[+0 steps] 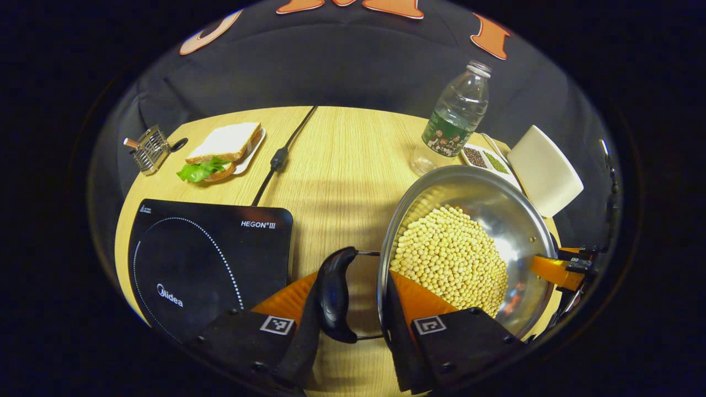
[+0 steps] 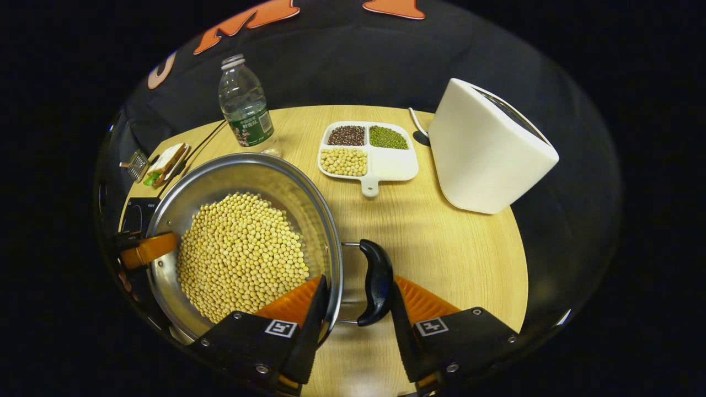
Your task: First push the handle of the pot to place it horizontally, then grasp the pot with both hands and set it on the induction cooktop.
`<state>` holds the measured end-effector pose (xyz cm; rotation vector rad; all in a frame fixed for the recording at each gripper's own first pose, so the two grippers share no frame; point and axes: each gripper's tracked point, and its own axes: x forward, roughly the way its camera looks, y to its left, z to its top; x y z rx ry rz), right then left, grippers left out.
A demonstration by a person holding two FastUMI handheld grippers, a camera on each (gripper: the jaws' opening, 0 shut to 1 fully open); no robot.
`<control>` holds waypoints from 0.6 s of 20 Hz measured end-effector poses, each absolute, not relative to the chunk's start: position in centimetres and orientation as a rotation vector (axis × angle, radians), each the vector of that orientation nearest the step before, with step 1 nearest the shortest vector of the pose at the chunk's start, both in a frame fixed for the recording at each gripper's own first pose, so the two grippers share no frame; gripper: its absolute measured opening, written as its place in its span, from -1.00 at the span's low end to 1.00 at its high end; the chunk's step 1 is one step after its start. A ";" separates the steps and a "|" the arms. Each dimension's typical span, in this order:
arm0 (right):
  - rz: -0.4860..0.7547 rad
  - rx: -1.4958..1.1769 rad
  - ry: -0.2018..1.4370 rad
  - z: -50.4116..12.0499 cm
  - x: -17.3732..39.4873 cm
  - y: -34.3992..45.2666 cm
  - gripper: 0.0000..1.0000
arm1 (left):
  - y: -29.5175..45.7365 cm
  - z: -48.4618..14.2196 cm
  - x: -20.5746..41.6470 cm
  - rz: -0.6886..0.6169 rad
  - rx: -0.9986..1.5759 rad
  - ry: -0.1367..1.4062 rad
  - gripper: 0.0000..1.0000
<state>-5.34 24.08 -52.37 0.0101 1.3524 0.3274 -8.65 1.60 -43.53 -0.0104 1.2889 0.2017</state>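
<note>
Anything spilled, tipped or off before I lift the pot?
Nothing stands out. The soybeans all sit inside the pot, none on the table. The bottle stands upright, and the sectioned dish lies flat with its grains in their compartments.

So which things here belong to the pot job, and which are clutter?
Job:
pot of beans
pot handles
induction cooktop
left gripper
right gripper

Clutter:
water bottle
sandwich plate
divided dish
white appliance
metal rack
</note>
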 end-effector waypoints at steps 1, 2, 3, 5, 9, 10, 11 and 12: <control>0.318 0.013 1.362 -52.3 -5.7 24.2 0.22 | 1.6 -43.5 -8.8 0.205 0.007 1.289 0.29; 0.315 0.019 1.368 -52.1 -5.9 24.4 0.15 | 1.6 -43.2 -9.1 0.206 0.015 1.288 0.29; 0.311 0.024 1.373 -52.3 -5.9 24.3 0.13 | 1.5 -42.8 -9.4 0.208 0.010 1.285 0.29; 0.320 0.046 1.376 -52.4 -5.8 24.5 0.10 | 1.7 -41.8 -9.6 0.210 0.020 1.274 0.29; 0.316 0.091 1.346 -52.3 -5.9 24.5 0.09 | 2.3 -39.5 -8.1 0.204 0.055 1.206 0.29; 0.311 0.108 1.342 -52.4 -6.0 24.4 0.10 | 2.6 -38.6 -7.9 0.206 0.067 1.190 0.29; 0.312 0.117 1.337 -52.4 -6.0 24.4 0.01 | 2.9 -37.7 -7.5 0.205 0.087 1.173 0.28; 0.316 0.118 1.324 -52.5 -5.9 24.4 0.09 | 3.3 -36.7 -7.2 0.206 0.107 1.149 0.28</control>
